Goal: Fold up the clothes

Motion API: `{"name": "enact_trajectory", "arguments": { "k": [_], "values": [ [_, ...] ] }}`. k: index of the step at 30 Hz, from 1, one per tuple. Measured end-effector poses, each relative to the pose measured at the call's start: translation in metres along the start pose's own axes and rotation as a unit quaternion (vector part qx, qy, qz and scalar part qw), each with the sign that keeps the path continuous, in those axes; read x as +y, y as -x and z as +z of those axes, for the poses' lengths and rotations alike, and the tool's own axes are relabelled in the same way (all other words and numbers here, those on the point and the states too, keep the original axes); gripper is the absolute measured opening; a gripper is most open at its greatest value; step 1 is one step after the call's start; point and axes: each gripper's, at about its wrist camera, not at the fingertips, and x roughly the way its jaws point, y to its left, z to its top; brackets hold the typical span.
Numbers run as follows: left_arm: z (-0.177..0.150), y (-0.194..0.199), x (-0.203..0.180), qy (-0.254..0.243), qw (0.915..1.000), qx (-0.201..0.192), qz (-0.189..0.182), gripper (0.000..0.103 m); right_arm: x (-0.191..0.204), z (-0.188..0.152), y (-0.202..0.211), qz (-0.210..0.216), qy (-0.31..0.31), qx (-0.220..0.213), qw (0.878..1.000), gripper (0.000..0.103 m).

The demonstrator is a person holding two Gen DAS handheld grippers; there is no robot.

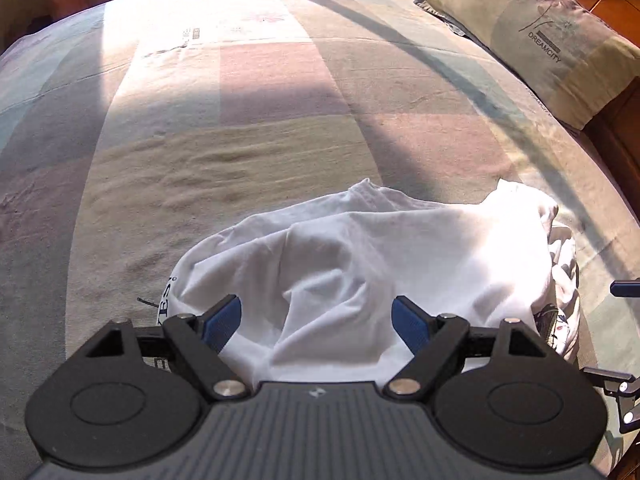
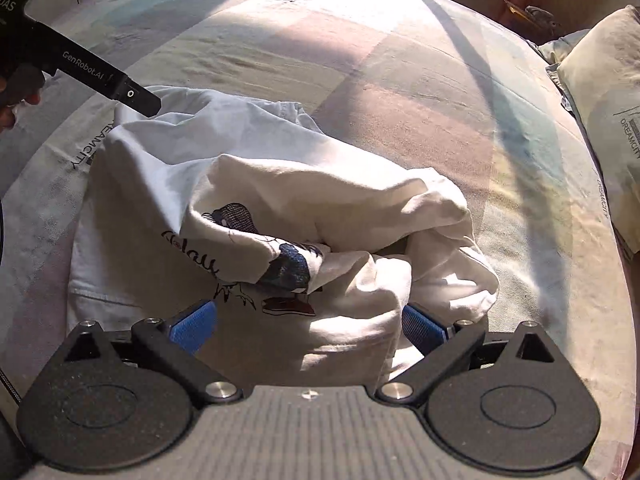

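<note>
A crumpled white T-shirt [image 1: 360, 264] lies in a heap on the bed, plain side up in the left wrist view. The right wrist view shows the same T-shirt [image 2: 304, 216] with a dark printed graphic and lettering partly folded under. My left gripper [image 1: 317, 322] is open, blue pads spread wide just above the near part of the cloth. My right gripper [image 2: 308, 326] is open too, its pads on either side of a bunched fold, nothing pinched. The left gripper's black body [image 2: 92, 74] reaches in at the upper left over the shirt's far edge.
The bed is covered by a pastel patchwork sheet [image 1: 248, 120] with a bright band of sunlight. A printed pillow [image 1: 532, 32] lies at the top right by a wooden headboard; the same pillow [image 2: 608, 120] sits at the right edge. A hand [image 2: 16, 96] holds the left tool.
</note>
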Motion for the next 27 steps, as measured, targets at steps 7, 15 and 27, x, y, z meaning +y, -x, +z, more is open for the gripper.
{"name": "enact_trajectory", "arguments": {
  "k": [7,15,27],
  "values": [
    [0.046,-0.048,0.001,-0.08,0.9957,0.001,0.046,0.083,-0.064,0.02,-0.036,-0.107,-0.019,-0.008,0.994,0.102],
    [0.064,-0.102,0.011,-0.184,0.9789,0.073,0.052,0.082,-0.091,0.034,-0.08,-0.088,-0.01,0.029,0.996,0.103],
    [0.051,-0.113,0.005,-0.184,0.9763,0.069,0.09,0.084,-0.111,0.077,-0.124,-0.13,0.023,-0.014,0.991,0.103]
  ]
}}
